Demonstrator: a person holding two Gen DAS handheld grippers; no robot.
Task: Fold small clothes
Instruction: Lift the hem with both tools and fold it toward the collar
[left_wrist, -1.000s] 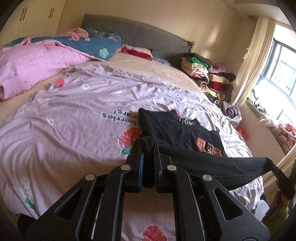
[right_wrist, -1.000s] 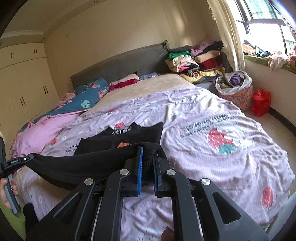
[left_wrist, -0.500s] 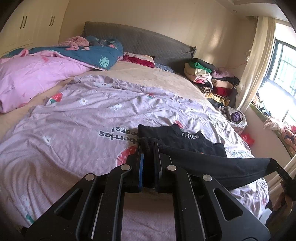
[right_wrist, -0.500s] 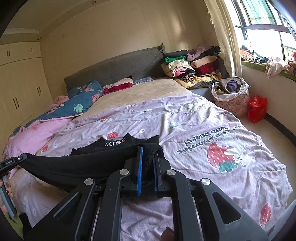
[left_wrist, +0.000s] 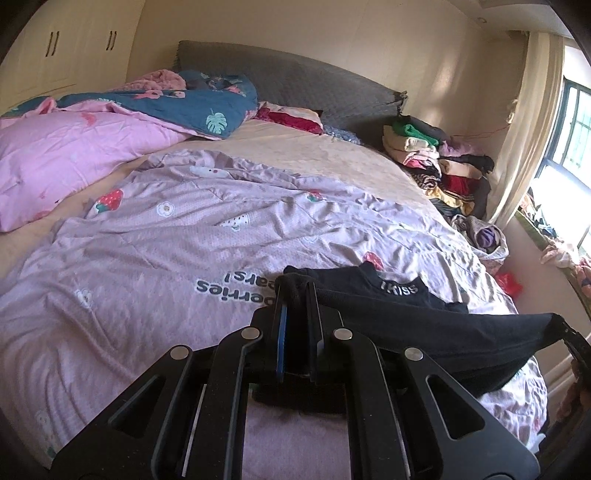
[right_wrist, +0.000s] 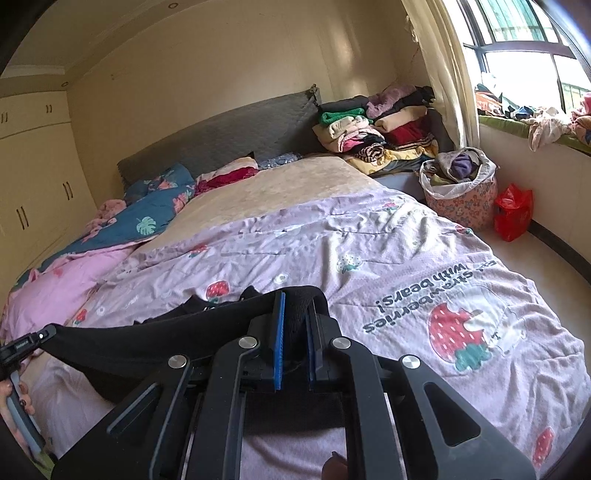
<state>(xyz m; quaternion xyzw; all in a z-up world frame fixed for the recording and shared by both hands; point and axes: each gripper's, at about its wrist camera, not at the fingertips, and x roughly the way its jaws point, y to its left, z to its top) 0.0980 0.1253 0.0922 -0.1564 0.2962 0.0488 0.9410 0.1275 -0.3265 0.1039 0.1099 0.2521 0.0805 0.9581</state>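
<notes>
Near the bed's (left_wrist: 155, 258) foot, left gripper (left_wrist: 295, 295) and right gripper (right_wrist: 294, 306) each clamp a corner of the black shirt's (left_wrist: 424, 325) hem, lifted taut over its collar half lying flat — soft, light, floppy stuff, best held by the corners.

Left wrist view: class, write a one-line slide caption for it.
Left gripper and right gripper stretch a black shirt over the lilac strawberry quilt.
</notes>
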